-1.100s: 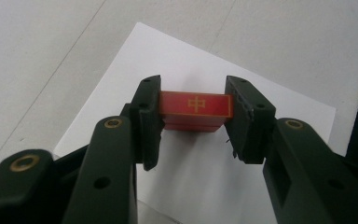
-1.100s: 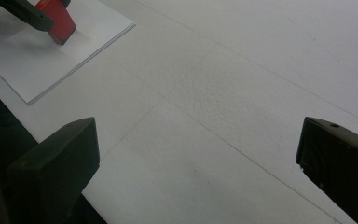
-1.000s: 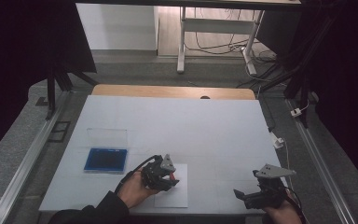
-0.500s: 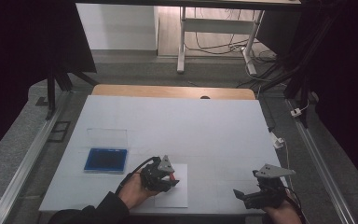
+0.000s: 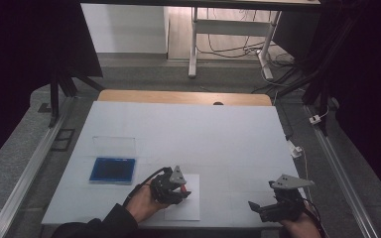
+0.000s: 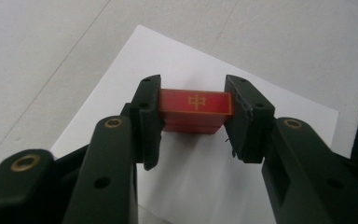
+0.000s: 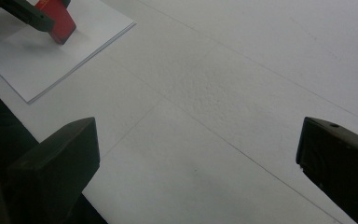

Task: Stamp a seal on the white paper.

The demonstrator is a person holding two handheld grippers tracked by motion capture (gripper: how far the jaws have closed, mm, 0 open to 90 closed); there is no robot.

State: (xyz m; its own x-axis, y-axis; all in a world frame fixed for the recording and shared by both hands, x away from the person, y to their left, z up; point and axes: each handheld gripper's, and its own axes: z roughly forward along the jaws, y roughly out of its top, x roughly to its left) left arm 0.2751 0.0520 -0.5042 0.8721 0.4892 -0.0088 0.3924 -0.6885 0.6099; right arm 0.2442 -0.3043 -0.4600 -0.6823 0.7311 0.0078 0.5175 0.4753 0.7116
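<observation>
A red block [image 6: 196,109] with a gold mark on top sits between the jaws of my left gripper [image 6: 193,116], which is shut on it. The block rests on or just above a white paper sheet [image 6: 186,168]. From above, the left gripper [image 5: 177,187] stands over that sheet [image 5: 186,206] near the table's front edge, a speck of red block [image 5: 183,188] at its tip. My right gripper [image 5: 263,207] hovers at the front right, jaws wide apart and nothing between them. Its own view has the red block [image 7: 58,21] on the paper sheet [image 7: 42,56] at upper left.
A blue pad in an open clear case [image 5: 112,168] lies to the left of the sheet. The white table cover [image 5: 203,134] stretches back to a wooden edge [image 5: 183,96]. Metal rails run along both sides.
</observation>
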